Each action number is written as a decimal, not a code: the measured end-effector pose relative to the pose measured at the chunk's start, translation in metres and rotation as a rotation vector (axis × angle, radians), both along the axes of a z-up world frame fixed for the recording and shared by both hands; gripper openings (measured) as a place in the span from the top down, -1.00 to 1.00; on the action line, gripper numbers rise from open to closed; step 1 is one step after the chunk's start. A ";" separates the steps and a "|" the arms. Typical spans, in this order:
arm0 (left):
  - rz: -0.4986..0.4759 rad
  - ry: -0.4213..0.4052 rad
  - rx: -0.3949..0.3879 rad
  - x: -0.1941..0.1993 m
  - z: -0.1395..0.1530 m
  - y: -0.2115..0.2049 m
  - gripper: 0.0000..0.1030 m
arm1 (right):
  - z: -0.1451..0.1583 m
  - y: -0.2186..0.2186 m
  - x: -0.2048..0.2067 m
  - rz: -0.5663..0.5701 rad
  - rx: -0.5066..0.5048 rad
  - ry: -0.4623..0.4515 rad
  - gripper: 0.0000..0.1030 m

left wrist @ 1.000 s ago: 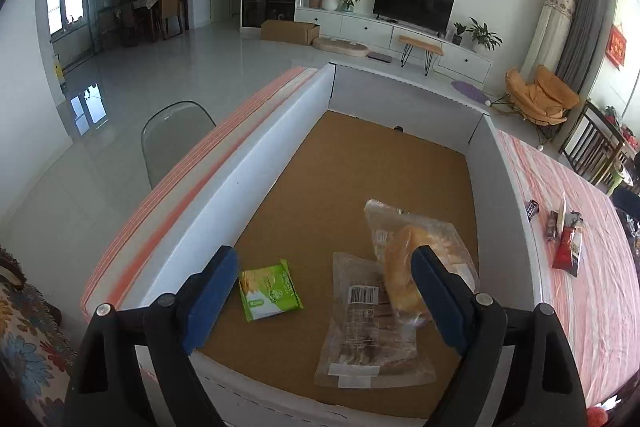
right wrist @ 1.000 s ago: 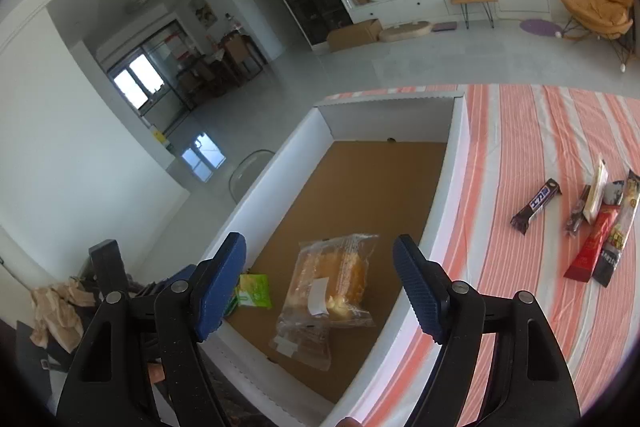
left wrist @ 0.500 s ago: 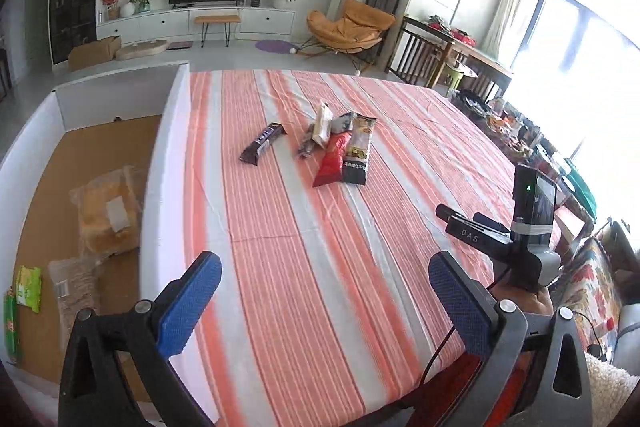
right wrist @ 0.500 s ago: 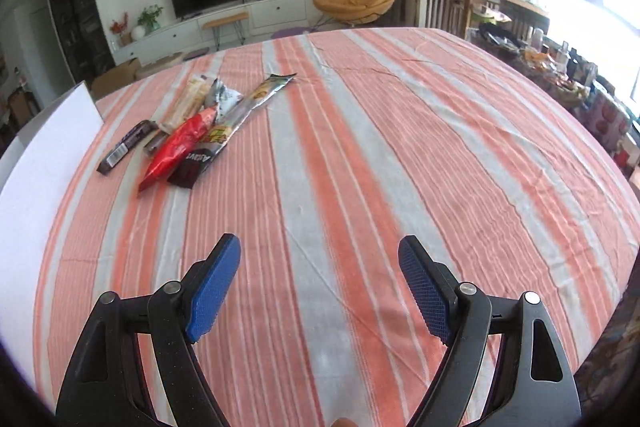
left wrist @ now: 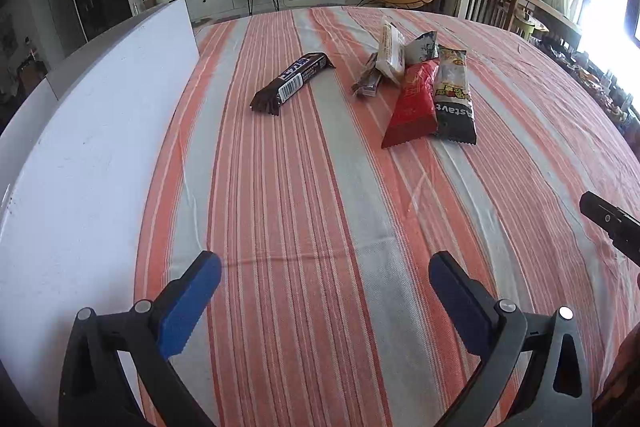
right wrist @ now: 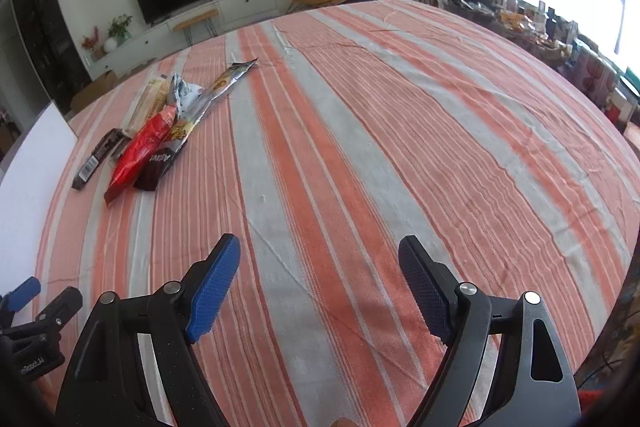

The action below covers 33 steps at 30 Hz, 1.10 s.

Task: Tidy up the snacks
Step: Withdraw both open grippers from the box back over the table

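Several snack packets lie on the striped tablecloth (left wrist: 320, 207). A dark chocolate bar (left wrist: 292, 83) lies apart to the left. A red packet (left wrist: 414, 105), a dark packet (left wrist: 454, 99), a beige bar (left wrist: 390, 47) and a grey-blue packet (left wrist: 420, 49) form a pile. The pile also shows in the right wrist view, with the red packet (right wrist: 140, 151) and a long silver stick (right wrist: 228, 83). My left gripper (left wrist: 324, 267) is open and empty, well short of the snacks. My right gripper (right wrist: 320, 247) is open and empty over bare cloth.
The white wall of the box (left wrist: 92, 131) stands along the table's left side, also in the right wrist view (right wrist: 28, 167). The other gripper's body shows at the right edge (left wrist: 612, 223). Chairs and clutter stand beyond the far right edge (right wrist: 560, 39).
Both grippers have swung away from the box, which holds bread and a green packet, to the striped table. The left one has since come lower and closer to the snacks.
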<state>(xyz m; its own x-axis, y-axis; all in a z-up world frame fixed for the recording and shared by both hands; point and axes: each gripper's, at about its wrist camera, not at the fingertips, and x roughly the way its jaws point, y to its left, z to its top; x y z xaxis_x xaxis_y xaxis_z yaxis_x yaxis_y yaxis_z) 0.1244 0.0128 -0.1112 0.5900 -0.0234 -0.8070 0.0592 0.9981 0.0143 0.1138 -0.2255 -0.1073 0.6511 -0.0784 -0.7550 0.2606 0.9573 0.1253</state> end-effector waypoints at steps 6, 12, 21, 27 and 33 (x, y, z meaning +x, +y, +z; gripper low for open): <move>0.033 0.003 -0.008 0.012 -0.011 0.007 -1.00 | -0.006 -0.002 0.002 -0.001 0.024 0.025 -0.63; 0.031 0.006 -0.011 0.013 -0.012 0.008 -1.00 | -0.010 -0.003 0.004 -0.003 0.038 0.043 -0.66; 0.031 0.006 -0.010 0.013 -0.012 0.008 -1.00 | -0.013 0.012 0.007 0.016 -0.059 0.086 -0.71; 0.031 0.006 -0.010 0.013 -0.012 0.008 -1.00 | -0.014 0.014 0.007 0.022 -0.081 0.095 -0.75; 0.031 0.006 -0.010 0.013 -0.012 0.008 -1.00 | -0.013 0.014 0.006 0.022 -0.082 0.094 -0.76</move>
